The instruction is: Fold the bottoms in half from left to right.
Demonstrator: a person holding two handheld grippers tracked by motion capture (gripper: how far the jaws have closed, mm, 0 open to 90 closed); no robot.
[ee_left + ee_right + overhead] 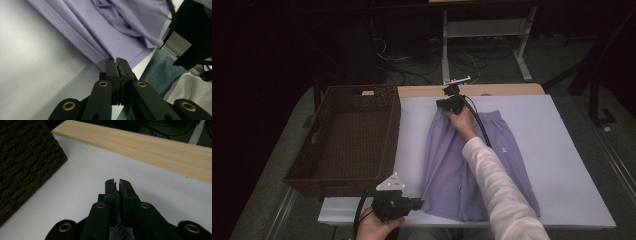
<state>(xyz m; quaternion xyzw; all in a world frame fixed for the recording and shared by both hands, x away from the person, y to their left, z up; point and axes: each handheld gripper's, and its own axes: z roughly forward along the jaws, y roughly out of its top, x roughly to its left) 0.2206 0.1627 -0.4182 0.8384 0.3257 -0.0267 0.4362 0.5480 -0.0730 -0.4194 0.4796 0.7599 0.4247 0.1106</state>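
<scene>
Left gripper (pixel 117 65): fingers closed on purple shorts' (pixel 472 165) near hem.
Right gripper (pixel 116 185): fingers pinching the shorts' far waistband.

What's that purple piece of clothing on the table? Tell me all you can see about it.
The lilac shorts look like thin, smooth fabric with a gathered waistband at the far end and a small white mark on one leg. They lie flat and folded lengthwise on the white table cover, right of the wicker basket. The left gripper is shut on the near hem corner; the right gripper pinches the waistband, purple cloth showing between its jaws. The person's sleeve crosses over them.
</scene>
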